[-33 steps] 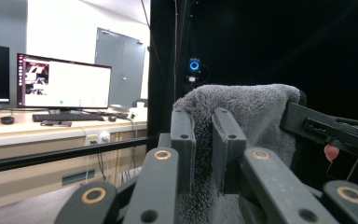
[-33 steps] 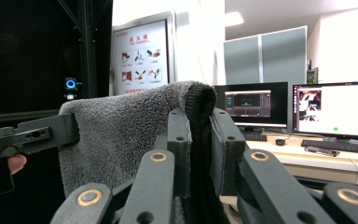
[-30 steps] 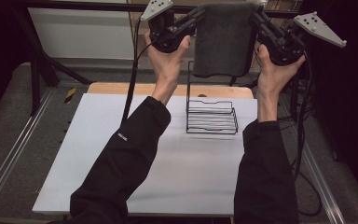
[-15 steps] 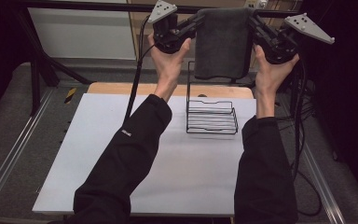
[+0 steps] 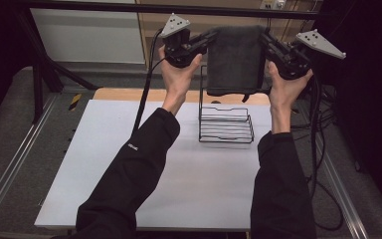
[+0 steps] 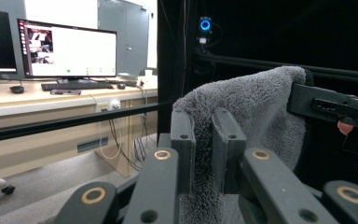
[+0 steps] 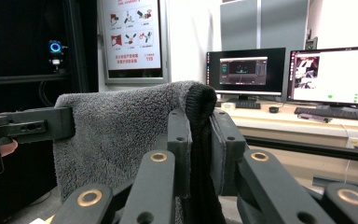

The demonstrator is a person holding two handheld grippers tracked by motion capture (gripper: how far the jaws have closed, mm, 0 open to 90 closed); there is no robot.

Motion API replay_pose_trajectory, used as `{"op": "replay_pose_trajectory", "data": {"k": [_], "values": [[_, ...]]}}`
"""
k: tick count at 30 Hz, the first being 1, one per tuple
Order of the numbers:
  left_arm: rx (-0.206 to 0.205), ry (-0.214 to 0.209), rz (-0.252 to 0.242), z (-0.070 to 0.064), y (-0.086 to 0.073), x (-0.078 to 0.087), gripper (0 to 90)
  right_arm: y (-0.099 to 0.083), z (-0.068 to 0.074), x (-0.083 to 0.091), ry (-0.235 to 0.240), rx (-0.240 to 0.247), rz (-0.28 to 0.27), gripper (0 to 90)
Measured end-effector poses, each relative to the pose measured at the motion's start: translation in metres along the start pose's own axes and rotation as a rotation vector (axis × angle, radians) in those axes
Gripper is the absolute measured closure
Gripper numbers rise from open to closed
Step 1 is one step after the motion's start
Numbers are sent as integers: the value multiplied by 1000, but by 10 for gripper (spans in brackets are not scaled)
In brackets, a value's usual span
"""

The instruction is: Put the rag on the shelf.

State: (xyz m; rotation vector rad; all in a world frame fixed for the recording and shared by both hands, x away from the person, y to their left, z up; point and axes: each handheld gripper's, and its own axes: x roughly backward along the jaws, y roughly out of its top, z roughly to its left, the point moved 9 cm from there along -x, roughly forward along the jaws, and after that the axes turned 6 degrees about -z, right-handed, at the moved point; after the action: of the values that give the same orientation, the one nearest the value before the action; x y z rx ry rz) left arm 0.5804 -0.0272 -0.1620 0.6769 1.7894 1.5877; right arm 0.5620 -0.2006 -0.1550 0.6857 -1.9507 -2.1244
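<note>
- The table (image 5: 104, 164) is the biggest thing here: its white top is bare except for the wire rack (image 5: 226, 124) near the far edge, so there is plenty of open room in front of the rack and to its left.
- The grey towel (image 5: 236, 59) hangs in the air, stretched between the two grippers, above and slightly behind the rack. Its lower hem dangles near the rack's upright back bar; I cannot tell whether they touch.
- The wire rack is low and open on top, with a tall thin loop at the back. I judge that loop the main hazard: lowered straight down, the towel could catch on it and tip or drag the light rack.
- The left gripper (image 6: 204, 119) has its jaws narrow, pinching one upper corner of the towel.
- The right gripper (image 7: 200, 119) likewise has its jaws nearly closed on the other corner, over the dark folded edge.
- Both grips sit close to the towel's edge, so a tug or uneven pull might slip a corner free and let the towel drop crooked.
- A dark frame bar crosses just behind the grippers, leaving little room beyond.
</note>
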Motion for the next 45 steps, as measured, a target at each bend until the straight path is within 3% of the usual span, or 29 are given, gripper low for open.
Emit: {"op": "replay_pose_trajectory", "data": {"k": [11, 21, 45], "values": [[-18, -37, 44, -11, -23, 7, 805, -25, -4, 19, 16, -42, 19, 803], [-21, -66, 73, -19, -40, 15, 805, -44, -4, 33, 35, -42, 48, 802], [-37, -109, 142, -34, -63, 31, 801, -65, -1, 57, 86, -34, 112, 799]]}}
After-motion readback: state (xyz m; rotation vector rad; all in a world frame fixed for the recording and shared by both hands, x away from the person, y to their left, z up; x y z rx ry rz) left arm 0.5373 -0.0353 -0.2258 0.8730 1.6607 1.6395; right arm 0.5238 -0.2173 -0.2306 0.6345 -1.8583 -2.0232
